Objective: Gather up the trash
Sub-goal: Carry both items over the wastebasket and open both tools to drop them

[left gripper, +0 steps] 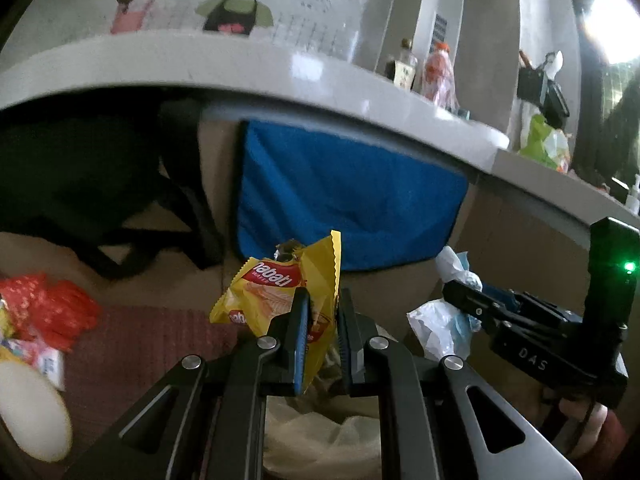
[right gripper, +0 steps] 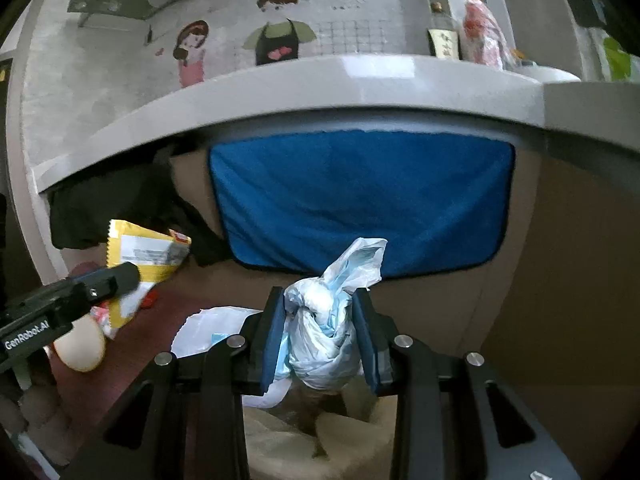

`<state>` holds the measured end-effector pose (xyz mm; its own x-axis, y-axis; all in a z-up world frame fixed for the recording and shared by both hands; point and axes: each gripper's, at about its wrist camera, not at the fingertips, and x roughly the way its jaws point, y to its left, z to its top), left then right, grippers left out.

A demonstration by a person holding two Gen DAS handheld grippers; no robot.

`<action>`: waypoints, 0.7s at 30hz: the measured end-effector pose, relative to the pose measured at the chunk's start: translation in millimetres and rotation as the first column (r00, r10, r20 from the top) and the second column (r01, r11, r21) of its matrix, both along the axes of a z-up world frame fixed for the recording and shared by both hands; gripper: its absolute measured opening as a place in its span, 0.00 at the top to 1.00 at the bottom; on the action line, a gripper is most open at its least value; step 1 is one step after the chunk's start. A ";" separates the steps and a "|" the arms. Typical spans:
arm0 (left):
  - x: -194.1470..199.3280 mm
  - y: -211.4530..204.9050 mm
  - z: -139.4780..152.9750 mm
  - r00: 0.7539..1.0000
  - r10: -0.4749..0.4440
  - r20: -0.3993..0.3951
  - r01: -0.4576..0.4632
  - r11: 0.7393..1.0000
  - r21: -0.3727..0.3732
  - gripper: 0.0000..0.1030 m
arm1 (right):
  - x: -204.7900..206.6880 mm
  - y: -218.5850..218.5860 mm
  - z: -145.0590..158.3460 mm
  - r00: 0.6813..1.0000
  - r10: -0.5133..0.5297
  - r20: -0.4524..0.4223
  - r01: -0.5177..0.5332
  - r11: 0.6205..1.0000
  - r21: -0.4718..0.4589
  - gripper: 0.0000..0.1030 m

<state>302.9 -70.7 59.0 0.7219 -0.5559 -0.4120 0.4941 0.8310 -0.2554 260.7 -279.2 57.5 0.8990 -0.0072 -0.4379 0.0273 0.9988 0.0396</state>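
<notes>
Carrying both loads now: left gripper pinches the yellow wafer wrapper, right gripper squeezes the knotted plastic bag. Below waits a pale-lined bin, it seems; next, release over it. Blue cloth hangs beyond.

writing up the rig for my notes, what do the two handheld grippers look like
Both are matte black linkage frames with round silver pivot bolts and slotted cut-outs. The left gripper and right gripper each have two flat fingers faced with ribbed blue pads. White lettering marks the bodies, and the right one's upright block shows a green light.
</notes>
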 end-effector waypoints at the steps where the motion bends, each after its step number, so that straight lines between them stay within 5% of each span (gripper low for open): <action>1: 2.6 -3.1 -3.1 1.000 -0.002 -0.008 0.002 1.000 0.004 0.86 | -0.3 -2.7 -2.5 1.000 -0.001 -0.003 0.001 1.000 0.005 0.70; 13: 20.9 -21.0 -40.0 0.997 0.004 -0.073 0.000 0.998 0.063 0.86 | 14.7 -19.8 -34.6 0.999 0.016 -0.047 -0.013 0.997 0.072 0.70; 21: 41.3 -28.2 -58.3 0.990 -0.038 -0.137 0.042 0.999 0.027 0.81 | 25.0 -27.8 -53.1 0.997 0.015 -0.075 -0.007 0.995 0.098 0.69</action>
